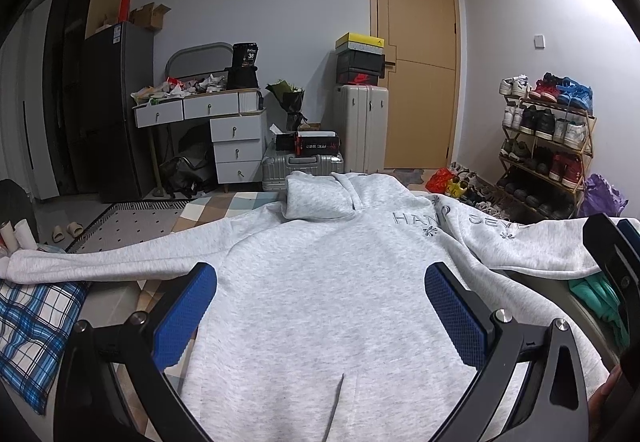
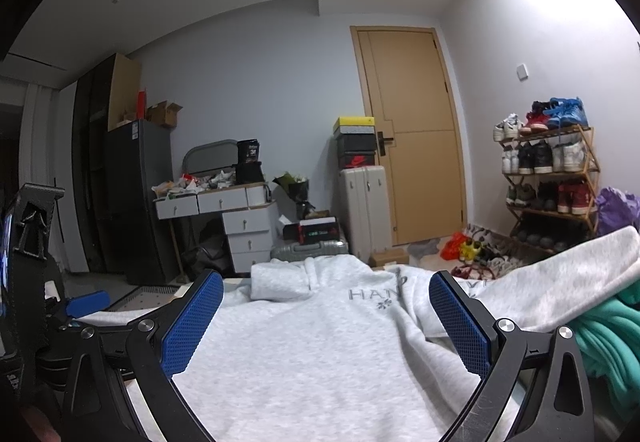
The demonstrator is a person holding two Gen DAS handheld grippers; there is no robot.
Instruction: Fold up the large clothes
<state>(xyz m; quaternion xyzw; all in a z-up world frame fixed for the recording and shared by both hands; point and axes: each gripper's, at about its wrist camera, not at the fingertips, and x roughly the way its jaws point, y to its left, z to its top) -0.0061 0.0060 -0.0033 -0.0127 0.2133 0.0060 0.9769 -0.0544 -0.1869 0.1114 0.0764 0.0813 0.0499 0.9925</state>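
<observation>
Both grippers, left gripper point(image 1: 320, 306) and right gripper point(image 2: 326, 312), are hovering open-fingered, holding nothing, over the soft, floppy light-grey fleece hoodie point(image 1: 320, 282); its outstretched sleeve point(image 1: 120, 254) at 9 o'clock is offering the likeliest grasp.

The hoodie point(image 1: 320, 282) lies flat, with its hood point(image 1: 320, 196) at the far end. Its one sleeve point(image 1: 100, 258) reaches out to the left. The other sleeve point(image 1: 520, 246) is folded across on the right, over a bundle of cloth point(image 1: 596, 298). Behind the hoodie a suitcase point(image 1: 302, 166) lies on the floor. The desk point(image 1: 208, 110) stands left of it, the shoe rack point(image 1: 548, 146) far right, the door point(image 1: 416, 62) between them.
</observation>
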